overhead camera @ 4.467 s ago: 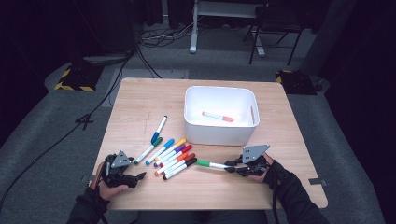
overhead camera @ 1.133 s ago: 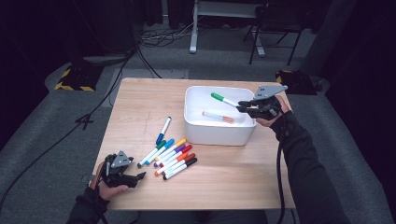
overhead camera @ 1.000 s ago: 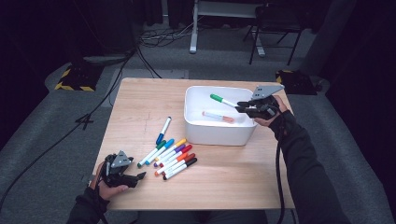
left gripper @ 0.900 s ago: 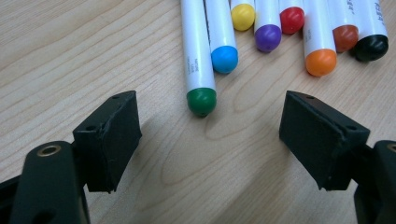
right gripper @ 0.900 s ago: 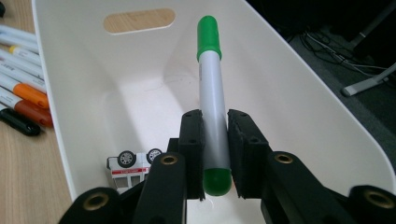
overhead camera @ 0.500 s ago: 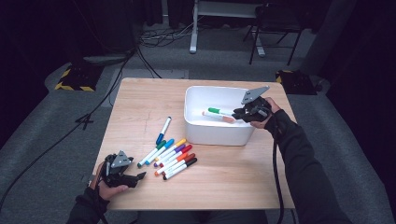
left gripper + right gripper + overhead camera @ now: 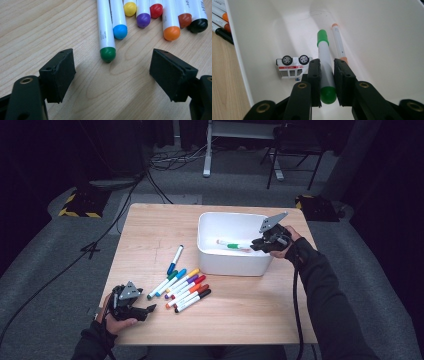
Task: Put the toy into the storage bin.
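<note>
Wooden table (image 7: 240, 315), grey carpet (image 7: 45, 285), dark room

I see a table (image 7: 240, 320) of pale wood with smooth grain. The white bin (image 7: 387, 37) looks like smooth, slightly shiny plastic. The green marker (image 7: 325, 65) is glossy plastic. My gripper pads (image 7: 60, 72) look matt, rubbery black.

I worked in what looked like a studio or a lab for recordings, not a home. The wooden table (image 7: 240, 320) stood alone on grey carpet (image 7: 45, 285), and dark curtains (image 7: 45, 155) closed the room around it. Black cables (image 7: 120, 215) ran over the floor, yellow-black hazard tape (image 7: 77, 212) marked one base, and metal stand legs (image 7: 210, 150) stood behind.
</note>
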The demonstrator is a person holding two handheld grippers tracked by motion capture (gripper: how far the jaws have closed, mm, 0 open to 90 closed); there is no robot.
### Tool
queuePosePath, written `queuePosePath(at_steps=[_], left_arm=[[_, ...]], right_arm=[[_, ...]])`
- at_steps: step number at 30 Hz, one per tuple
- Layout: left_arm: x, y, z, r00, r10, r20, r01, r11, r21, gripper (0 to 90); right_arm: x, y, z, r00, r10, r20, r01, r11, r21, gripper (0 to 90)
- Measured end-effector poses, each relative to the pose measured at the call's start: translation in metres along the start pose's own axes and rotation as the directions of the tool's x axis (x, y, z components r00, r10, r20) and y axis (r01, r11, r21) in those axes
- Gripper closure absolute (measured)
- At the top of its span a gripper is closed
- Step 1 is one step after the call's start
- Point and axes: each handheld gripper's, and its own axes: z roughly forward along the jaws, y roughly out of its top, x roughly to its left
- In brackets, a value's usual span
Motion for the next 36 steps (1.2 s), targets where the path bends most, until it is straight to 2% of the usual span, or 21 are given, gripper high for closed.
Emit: queuePosePath(at_steps=[2, 3, 4, 5, 8, 12, 13, 14, 17, 19, 23, 30, 33, 36], left_arm=[[0.000, 0.000, 0.000, 1.0000, -0.002, 0.004, 0.002, 1.0000, 0.002, 20.8], [0.001, 0.000, 0.000, 0.9999, 0.010, -0.006, -0.010, 0.9999, 0.002, 20.8], [0.000, 0.000, 0.000, 1.0000, -0.003, 0.004, 0.003, 1.0000, 0.001, 20.9], [0.001, 0.000, 0.000, 0.9999, 0.011, -0.006, -0.011, 0.9999, 0.002, 20.8], [0.000, 0.000, 0.000, 1.0000, 0.003, -0.003, -0.003, 1.0000, 0.001, 20.8], [0.001, 0.000, 0.000, 0.9999, 0.010, -0.006, -0.010, 0.9999, 0.002, 20.8], [0.000, 0.000, 0.000, 1.0000, -0.002, 0.002, 0.002, 1.0000, 0.001, 20.9], [0.000, 0.000, 0.000, 1.0000, 0.007, -0.003, -0.007, 1.0000, 0.002, 20.8], [0.000, 0.000, 0.000, 1.0000, -0.002, 0.002, 0.002, 1.0000, 0.000, 20.9], [0.000, 0.000, 0.000, 1.0000, 0.006, -0.004, -0.006, 1.0000, 0.001, 20.8], [0.000, 0.000, 0.000, 1.0000, -0.004, 0.004, 0.004, 1.0000, 0.000, 20.8], [0.000, 0.000, 0.000, 1.0000, 0.002, 0.003, -0.002, 1.0000, 0.002, 20.8], [0.000, 0.000, 0.000, 1.0000, -0.005, 0.004, 0.005, 1.0000, 0.001, 20.8], [0.000, 0.000, 0.000, 1.0000, 0.004, -0.001, -0.004, 1.0000, 0.001, 20.8]], right_arm=[[-0.002, 0.000, -0.001, 1.0000, 0.009, -0.001, -0.009, 1.000, 0.004, 76.1], [-0.002, 0.000, -0.002, 1.0000, 0.005, 0.008, -0.005, 1.000, 0.019, 76.1], [-0.002, 0.000, -0.003, 0.9999, 0.007, 0.009, -0.008, 1.000, 0.021, 76.0], [-0.003, -0.001, -0.003, 1.0000, 0.002, 0.008, -0.002, 1.000, 0.015, 76.0], [-0.005, -0.002, -0.005, 0.9996, 0.021, 0.017, -0.021, 0.999, 0.029, 76.2], [-0.006, -0.003, -0.005, 0.9995, 0.030, 0.008, -0.030, 0.999, 0.028, 74.7], [-0.006, -0.004, -0.004, 0.9995, 0.032, 0.004, -0.032, 0.999, 0.019, 74.6], [-0.006, -0.003, -0.005, 0.9995, 0.031, 0.004, -0.031, 0.999, 0.027, 74.4], [-0.005, -0.003, -0.005, 0.9995, 0.031, 0.003, -0.031, 0.999, 0.024, 71.1], [-0.003, -0.004, -0.006, 0.9992, 0.039, 0.013, -0.039, 0.999, 0.023, 68.3], [-0.002, -0.007, -0.011, 0.9975, 0.059, 0.040, -0.057, 0.998, -0.040, 61.7], [0.004, -0.015, -0.021, 0.9941, 0.089, 0.062, -0.082, 0.991, -0.102, 56.8], [0.006, -0.021, -0.027, 0.9914, 0.110, 0.070, -0.100, 0.985, -0.140, 54.3], [0.010, -0.026, -0.036, 0.9892, 0.124, 0.078, -0.107, 0.974, -0.200, 52.1]])
